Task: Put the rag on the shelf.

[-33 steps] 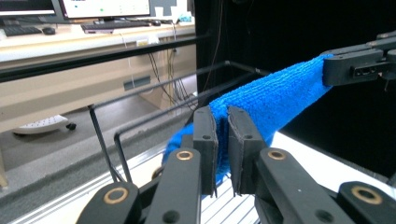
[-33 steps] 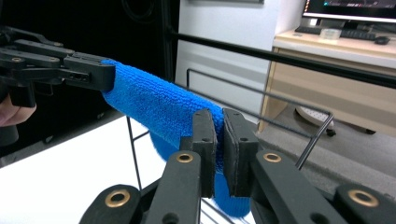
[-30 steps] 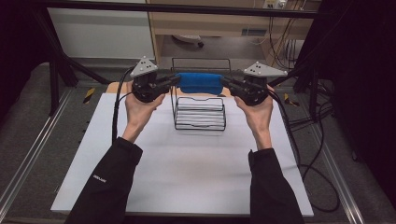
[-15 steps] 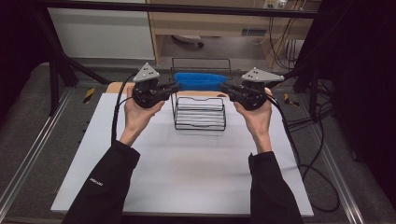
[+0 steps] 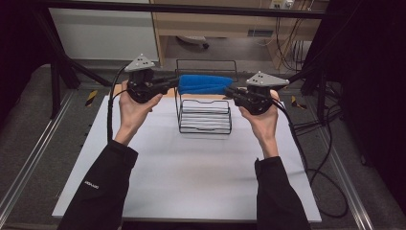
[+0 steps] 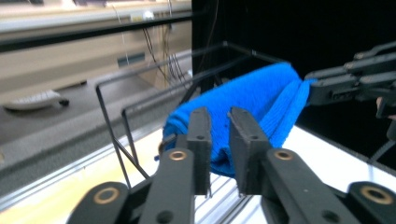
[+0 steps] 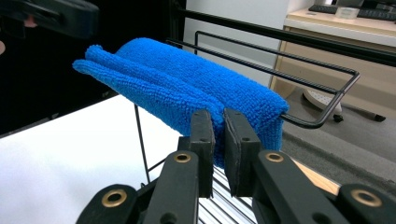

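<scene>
Both grippers — left gripper (image 5: 173,83), right gripper (image 5: 230,91) — are pinching ends of the folded blue microfibre cloth (image 5: 205,84) over the black wire rack (image 5: 205,120); soft, light, sagging w/o end grips.

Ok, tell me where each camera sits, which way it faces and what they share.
High view: above the person's side of the table, looking forward and down; both forearms, hands, left gripper and right gripper show.
Left gripper view: rides the left gripper, looking along its jaws at the blue towel and wire rack.
Right gripper view: rides the right gripper, looking along its jaws at the towel's other end.
Shared: all show the blue towel held at both ends over the wire rack.
</scene>
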Demonstrator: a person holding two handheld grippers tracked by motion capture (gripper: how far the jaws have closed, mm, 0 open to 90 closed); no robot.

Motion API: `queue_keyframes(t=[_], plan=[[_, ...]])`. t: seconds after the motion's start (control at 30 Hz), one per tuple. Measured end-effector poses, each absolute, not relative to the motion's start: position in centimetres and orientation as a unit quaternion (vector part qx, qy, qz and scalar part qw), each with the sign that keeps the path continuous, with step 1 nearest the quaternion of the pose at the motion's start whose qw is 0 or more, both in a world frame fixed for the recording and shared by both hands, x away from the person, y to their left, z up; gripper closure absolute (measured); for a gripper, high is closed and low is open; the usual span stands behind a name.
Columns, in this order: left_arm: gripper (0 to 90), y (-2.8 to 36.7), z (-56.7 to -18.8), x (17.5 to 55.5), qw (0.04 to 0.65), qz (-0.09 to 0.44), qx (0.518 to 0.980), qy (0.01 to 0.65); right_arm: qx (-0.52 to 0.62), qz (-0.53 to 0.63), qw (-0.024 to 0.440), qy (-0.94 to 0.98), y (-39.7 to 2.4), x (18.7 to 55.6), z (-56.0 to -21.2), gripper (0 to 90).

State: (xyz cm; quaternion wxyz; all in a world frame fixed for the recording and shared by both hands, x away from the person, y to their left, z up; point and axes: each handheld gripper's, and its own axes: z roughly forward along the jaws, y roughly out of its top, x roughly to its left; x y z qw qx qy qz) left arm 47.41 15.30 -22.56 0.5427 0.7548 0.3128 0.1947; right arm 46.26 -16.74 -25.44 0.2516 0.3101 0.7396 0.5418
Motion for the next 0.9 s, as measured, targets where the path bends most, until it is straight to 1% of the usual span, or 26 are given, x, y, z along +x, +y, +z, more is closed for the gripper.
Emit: queue_keyframes(t=[0.13, 0.3, 0.43, 0.57, 0.67, 0.73, 0.83, 0.9], plan=[[85.3, 14.2, -23.4, 47.7, 0.523, 0.18, 0.776, 0.302, 0.306, 0.539, 0.252, 0.743, -16.7, 46.3, -25.6, 81.4], [88.9, 13.4, -24.3, 47.9, 0.497, 0.179, 0.795, 0.298, 0.305, 0.535, 0.25, 0.747, -16.7, 46.3, -25.8, 79.4], [89.5, 13.1, -24.7, 48.0, 0.488, 0.181, 0.8, 0.297, 0.305, 0.535, 0.249, 0.747, -16.8, 46.3, -25.9, 76.9], [89.7, 12.8, -25.2, 48.1, 0.483, 0.181, 0.803, 0.298, 0.304, 0.545, 0.245, 0.742, -16.9, 46.1, -26.0, 70.5], [89.8, 12.8, -25.8, 48.3, 0.475, 0.182, 0.807, 0.3, 0.302, 0.556, 0.24, 0.736, -17.0, 46.0, -25.9, 67.9], [89.8, 12.8, -26.1, 48.4, 0.474, 0.181, 0.807, 0.302, 0.302, 0.559, 0.235, 0.736, -17.1, 46.0, -25.9, 70.3], [89.8, 12.9, -26.5, 48.5, 0.472, 0.182, 0.808, 0.303, 0.311, 0.551, 0.221, 0.742, -17.0, 46.1, -26.3, 80.3], [89.9, 12.9, -26.8, 48.5, 0.471, 0.184, 0.808, 0.303, 0.32, 0.543, 0.216, 0.746, -17.0, 46.3, -26.7, 84.9]])
